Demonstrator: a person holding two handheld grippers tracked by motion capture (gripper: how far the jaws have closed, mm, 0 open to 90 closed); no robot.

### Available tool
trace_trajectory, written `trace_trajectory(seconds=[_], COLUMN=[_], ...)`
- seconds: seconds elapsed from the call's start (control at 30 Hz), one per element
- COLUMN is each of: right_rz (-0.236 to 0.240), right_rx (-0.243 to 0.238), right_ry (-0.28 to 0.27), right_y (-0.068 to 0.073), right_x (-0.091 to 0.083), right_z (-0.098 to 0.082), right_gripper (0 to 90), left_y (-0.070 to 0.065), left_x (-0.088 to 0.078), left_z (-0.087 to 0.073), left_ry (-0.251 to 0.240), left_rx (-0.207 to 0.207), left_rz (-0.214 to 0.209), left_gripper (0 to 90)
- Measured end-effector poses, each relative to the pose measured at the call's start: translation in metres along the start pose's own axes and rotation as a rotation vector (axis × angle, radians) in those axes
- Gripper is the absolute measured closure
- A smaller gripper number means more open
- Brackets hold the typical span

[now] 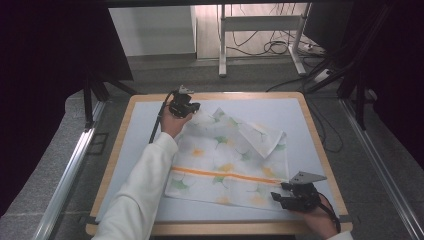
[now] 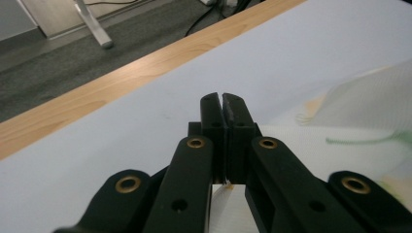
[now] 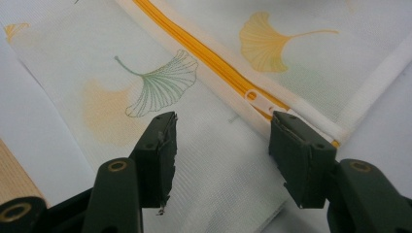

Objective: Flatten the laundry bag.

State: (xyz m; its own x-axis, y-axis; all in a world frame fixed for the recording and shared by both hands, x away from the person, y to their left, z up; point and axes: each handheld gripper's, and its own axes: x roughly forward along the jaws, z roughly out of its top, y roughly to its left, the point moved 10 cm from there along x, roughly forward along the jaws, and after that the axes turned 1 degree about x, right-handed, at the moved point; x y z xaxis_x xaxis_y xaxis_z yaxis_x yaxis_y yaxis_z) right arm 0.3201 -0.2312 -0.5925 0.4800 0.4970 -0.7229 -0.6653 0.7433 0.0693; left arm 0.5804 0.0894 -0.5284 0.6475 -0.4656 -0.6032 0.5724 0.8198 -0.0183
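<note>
We held the left gripper [image 1: 192, 106] shut, seemingly pinching the bag's [image 1: 220, 160] far corner, while the open, empty right gripper [image 3: 221, 145] hovered nearest its zipper [image 3: 204, 53].

Table [image 1: 125, 117]: wooden rim, pale blue mat [image 1: 145, 112] covering its top. Grey carpet [image 1: 60, 150] all around. Beyond the far edge, a white desk frame [image 1: 260, 22] stands with black cables [image 1: 272, 47] coiled on the floor beside it. Metal rail [image 1: 65, 175] runs along the left side, another [image 1: 385, 170] along the right.
</note>
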Motion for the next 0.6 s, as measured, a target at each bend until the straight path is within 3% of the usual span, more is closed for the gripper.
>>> trace_trajectory(seconds=[0.17,0.4,0.53,0.6], right_rz=[0.0,-0.004,0.002,0.001], right_rx=[-0.001,-0.004,0.003,0.002], right_ry=[-0.002,-0.003,-0.005,-0.007], right_y=[0.0,0.0,-0.001,-0.001], right_x=[0.001,0.001,0.001,0.001], right_z=[0.001,0.001,0.001,0.001], right_gripper=[43.2,43.2,43.3,43.3], left_y=[0.017,0.051,0.062,0.076], left_x=[0.01,0.033,0.039,0.041], left_z=[-0.001,-0.009,-0.015,-0.019], left_ry=[0.004,0.058,0.079,0.091], left_rx=[-0.036,-0.097,-0.108,-0.131], left_rz=[0.014,0.052,0.061,0.072], left_gripper=[90.0,89.9,89.9,89.9])
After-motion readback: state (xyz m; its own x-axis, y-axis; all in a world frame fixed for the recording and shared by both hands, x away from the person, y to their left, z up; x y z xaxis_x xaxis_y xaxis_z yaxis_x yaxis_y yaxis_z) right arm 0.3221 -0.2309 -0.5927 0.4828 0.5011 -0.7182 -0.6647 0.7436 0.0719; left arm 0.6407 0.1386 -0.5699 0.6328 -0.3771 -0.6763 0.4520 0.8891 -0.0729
